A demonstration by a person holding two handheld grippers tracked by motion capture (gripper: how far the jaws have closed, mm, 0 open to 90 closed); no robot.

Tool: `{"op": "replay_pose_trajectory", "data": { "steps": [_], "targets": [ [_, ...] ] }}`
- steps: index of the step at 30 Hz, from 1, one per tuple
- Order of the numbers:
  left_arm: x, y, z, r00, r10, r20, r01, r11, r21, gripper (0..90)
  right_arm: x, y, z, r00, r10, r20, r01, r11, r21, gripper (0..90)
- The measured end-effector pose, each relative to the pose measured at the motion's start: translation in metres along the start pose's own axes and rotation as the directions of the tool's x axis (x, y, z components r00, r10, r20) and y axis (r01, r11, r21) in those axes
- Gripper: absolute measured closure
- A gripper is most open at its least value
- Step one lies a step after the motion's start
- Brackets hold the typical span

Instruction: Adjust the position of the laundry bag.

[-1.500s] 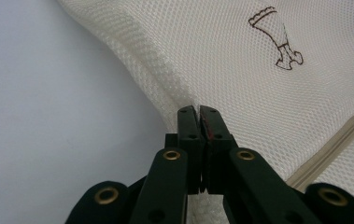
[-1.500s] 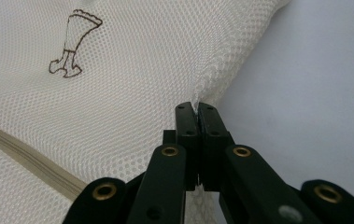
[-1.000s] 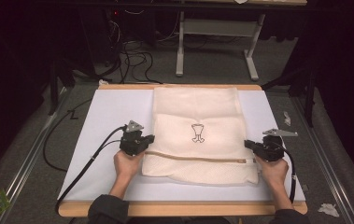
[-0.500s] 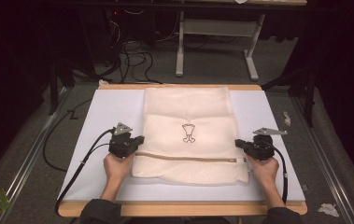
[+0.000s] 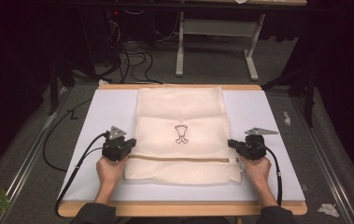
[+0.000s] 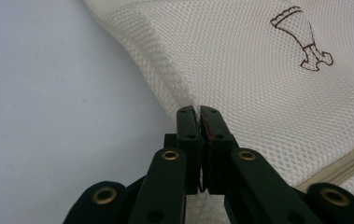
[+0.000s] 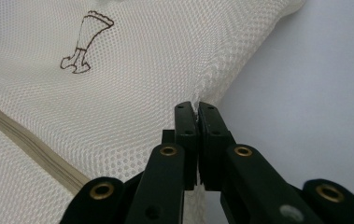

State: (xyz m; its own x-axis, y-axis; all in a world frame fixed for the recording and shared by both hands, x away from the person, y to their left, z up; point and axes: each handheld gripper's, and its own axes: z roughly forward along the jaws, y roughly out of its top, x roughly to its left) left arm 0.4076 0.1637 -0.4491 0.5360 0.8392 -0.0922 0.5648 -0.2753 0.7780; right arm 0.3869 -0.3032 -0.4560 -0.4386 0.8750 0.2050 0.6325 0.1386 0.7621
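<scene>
We had the cream mesh bag (image 5: 180, 135) lying flat on the white mat (image 5: 268, 116) that covered the wooden table (image 5: 179, 209), its far end reaching the mat's far edge and its near end folded over towards us, so that a tan zipper (image 5: 184, 158) ran straight across it from side to side. A small brown emblem (image 5: 180, 134) sat printed in the middle of the bag, just beyond the zipper. Our left gripper (image 5: 127, 148) was at the bag's left edge, a little beyond the zipper line, and our right gripper (image 5: 230, 143) was at the right edge directly opposite, the two well apart with the whole width of the bag between them. In the left gripper view, the left gripper (image 6: 198, 110) had its jaws pressed together on the bag's side seam, with a thin fold of the mesh (image 6: 240, 70) pinched between the tips. The right gripper view showed the same on the other side: the right gripper (image 7: 195, 107) was clamped closed on the edge of the mesh (image 7: 132, 74) (a sliver of white fabric stood up between the tips). The mesh rose slightly towards each pinch. Our hands (image 5: 110, 170) held the grippers from the near side, and a black cable (image 5: 79, 163) trailed back from each along the mat.
</scene>
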Motion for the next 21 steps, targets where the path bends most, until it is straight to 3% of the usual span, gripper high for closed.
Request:
{"op": "replay_pose_trajectory", "data": {
  "steps": [12, 17, 21],
  "targets": [
    [0.003, -0.010, 0.004, 0.9999, -0.010, 0.002, 0.010, 0.9999, 0.006, 84.7, 0.004, -0.002, 0.006, 0.9998, -0.003, 0.017, 0.003, 1.000, 0.009, 86.9],
    [0.002, -0.013, 0.004, 0.9999, 0.008, -0.009, -0.008, 1.0000, 0.000, 77.4, 0.004, -0.003, 0.006, 0.9997, 0.001, 0.024, -0.001, 1.000, 0.009, 83.7],
    [0.004, -0.014, 0.003, 0.9995, 0.003, -0.032, -0.004, 1.0000, -0.007, 68.0, 0.005, -0.003, 0.006, 0.9995, 0.006, 0.031, -0.006, 1.000, -0.006, 74.1]
  ]
}}
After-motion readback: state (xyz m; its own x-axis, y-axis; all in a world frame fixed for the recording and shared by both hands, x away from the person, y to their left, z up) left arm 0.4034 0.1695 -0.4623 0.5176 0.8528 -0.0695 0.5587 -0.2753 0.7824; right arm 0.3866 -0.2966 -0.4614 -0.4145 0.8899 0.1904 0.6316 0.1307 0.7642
